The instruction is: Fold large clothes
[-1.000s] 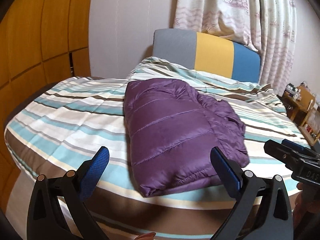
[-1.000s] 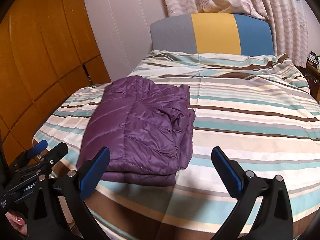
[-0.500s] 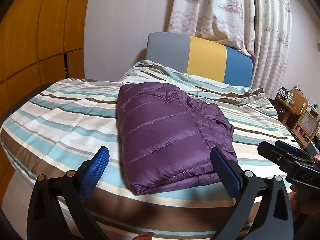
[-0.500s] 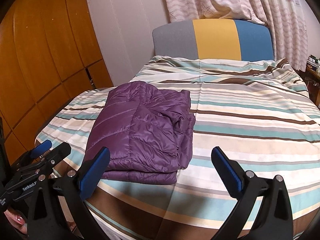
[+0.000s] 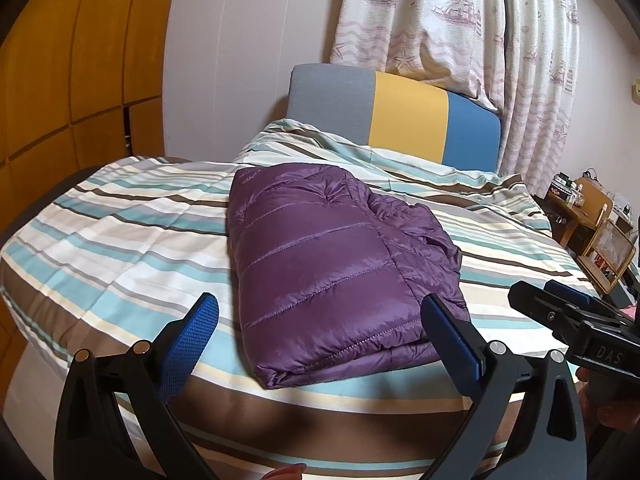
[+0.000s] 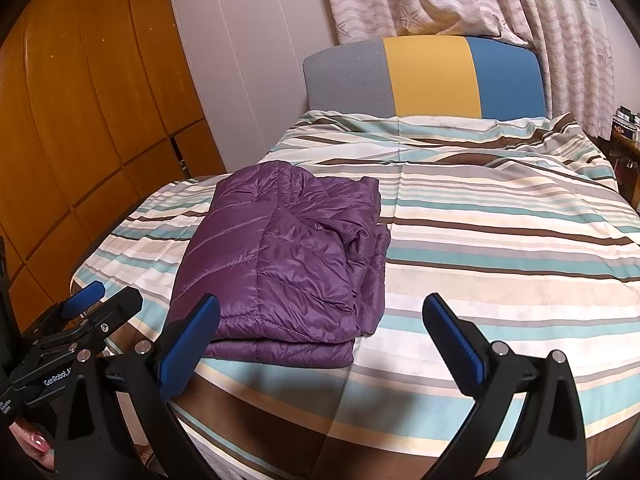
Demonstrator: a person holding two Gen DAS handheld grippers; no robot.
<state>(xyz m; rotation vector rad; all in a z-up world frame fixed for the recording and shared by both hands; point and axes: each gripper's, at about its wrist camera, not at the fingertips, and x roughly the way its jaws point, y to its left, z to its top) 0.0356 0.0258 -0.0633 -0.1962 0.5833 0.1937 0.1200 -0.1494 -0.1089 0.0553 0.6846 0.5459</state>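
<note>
In the left wrist view we see our left gripper [image 5: 320,338] with its fingers [image 5: 192,340] spread wide, and nothing is held between them. The purple quilted jacket [image 5: 332,268] lies folded on the striped bed [image 5: 120,240], just beyond the fingers and between their tips, with its near folded edge close to the foot of the bed. To the right of the right finger, the right gripper [image 5: 576,320] comes into view, low over the bed edge. Far beyond the fingers stand the headboard [image 5: 396,116] and the curtain [image 5: 460,28].

In the right wrist view our right gripper [image 6: 320,336] also has its fingers [image 6: 456,344] wide apart and empty. The jacket [image 6: 288,256] lies ahead of the left finger, partly behind its blue pad. The bare bedcover [image 6: 500,260] fills the space ahead of the right finger. Left of the left finger we see the left gripper [image 6: 88,312], apart from the jacket.
</note>
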